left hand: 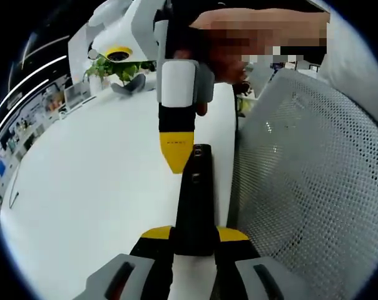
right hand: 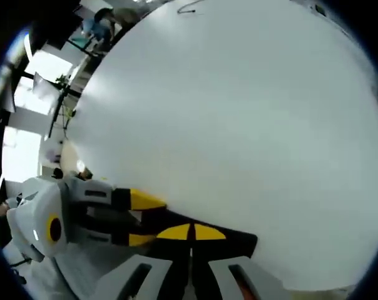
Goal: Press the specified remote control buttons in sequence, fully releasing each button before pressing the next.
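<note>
A long black remote control [left hand: 196,194] lies lengthwise over the white table [left hand: 101,187], its near end clamped between the yellow tips of my left gripper [left hand: 195,234]. From above, my right gripper [left hand: 176,153] comes down with its yellow tips pressed together, and the point rests on the remote's far half. In the right gripper view, my right gripper [right hand: 192,232] is shut tip to tip against the black remote [right hand: 239,240]. There my left gripper [right hand: 144,219] reaches in from the left and holds the remote's other end. The buttons are hidden.
A white mesh chair back [left hand: 301,187] stands close on the right of the table edge. A green plant [left hand: 117,67] sits at the table's far end. A thin black cable [left hand: 12,199] lies far left. A person's hand [left hand: 239,37] holds the right gripper.
</note>
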{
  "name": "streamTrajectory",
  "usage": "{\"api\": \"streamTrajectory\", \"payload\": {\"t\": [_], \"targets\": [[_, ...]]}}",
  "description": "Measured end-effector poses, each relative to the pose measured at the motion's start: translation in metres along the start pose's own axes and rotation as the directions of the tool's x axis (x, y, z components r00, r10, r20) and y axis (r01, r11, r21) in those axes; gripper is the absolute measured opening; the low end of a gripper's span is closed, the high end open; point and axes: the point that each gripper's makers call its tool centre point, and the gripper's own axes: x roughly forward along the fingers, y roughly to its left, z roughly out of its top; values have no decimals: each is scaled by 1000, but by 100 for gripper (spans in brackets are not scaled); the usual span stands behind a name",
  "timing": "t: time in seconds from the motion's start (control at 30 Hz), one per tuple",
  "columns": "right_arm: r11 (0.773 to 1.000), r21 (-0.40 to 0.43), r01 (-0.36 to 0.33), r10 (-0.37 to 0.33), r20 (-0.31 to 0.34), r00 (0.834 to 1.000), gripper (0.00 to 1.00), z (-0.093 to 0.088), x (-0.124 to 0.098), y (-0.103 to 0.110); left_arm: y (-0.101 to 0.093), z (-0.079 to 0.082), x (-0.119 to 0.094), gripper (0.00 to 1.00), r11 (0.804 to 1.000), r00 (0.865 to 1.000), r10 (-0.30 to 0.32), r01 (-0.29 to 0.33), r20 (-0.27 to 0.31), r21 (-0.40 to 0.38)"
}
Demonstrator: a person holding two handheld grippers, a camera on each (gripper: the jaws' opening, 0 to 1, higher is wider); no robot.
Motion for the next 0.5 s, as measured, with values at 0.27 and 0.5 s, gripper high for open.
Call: {"api": "streamTrajectory", "payload": {"t": [0.27,0.5], "targets": [[1000,-15,15,-15,-37,999,0,-14,7,-2,0,0,0,24,1000,1000,0,0,-1,0],[999,-27,27,-28,-56,998,0,-16,11,-3,0,0,0,24,1000,1000,-1,1,-1,2]]}}
